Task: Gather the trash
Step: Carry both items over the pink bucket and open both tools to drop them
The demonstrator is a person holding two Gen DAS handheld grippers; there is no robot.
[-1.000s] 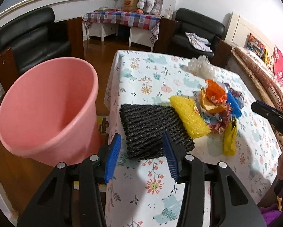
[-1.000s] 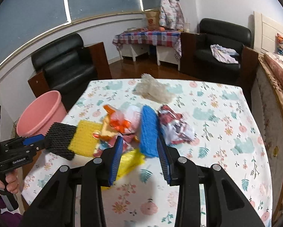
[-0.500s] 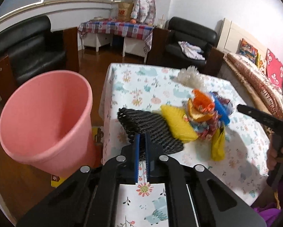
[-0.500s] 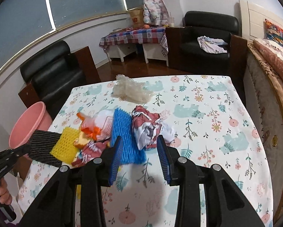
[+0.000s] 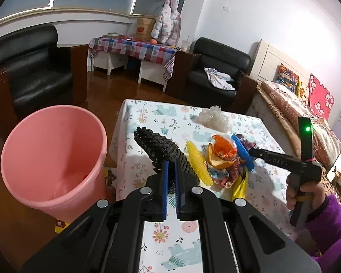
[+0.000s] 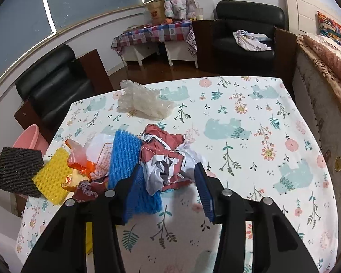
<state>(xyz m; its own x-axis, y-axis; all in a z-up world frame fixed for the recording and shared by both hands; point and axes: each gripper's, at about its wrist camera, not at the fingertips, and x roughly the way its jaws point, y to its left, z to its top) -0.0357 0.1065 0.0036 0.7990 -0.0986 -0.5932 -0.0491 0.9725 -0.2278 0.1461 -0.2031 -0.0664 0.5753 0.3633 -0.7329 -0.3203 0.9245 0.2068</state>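
Black mesh (image 5: 163, 150), pinched by one edge in the closed left gripper (image 5: 171, 186) above the surface (image 5: 147, 111) beside the pink bin (image 5: 54, 159), could have slipped short, while the right gripper (image 6: 170, 188), fingers open, straddled crumpled paper (image 6: 168, 159).

A brown box (image 5: 144, 29) on the far table has a red "NB" mark on its side. In the right wrist view, a white wrapper (image 6: 103, 157) in the trash pile on the counter (image 6: 250, 118) has a red-edged label with small red print, too small to read. A yellow card (image 5: 60, 224) on the floor by the pink bin (image 5: 54, 159) shows a small red and white sign that cannot be made out.
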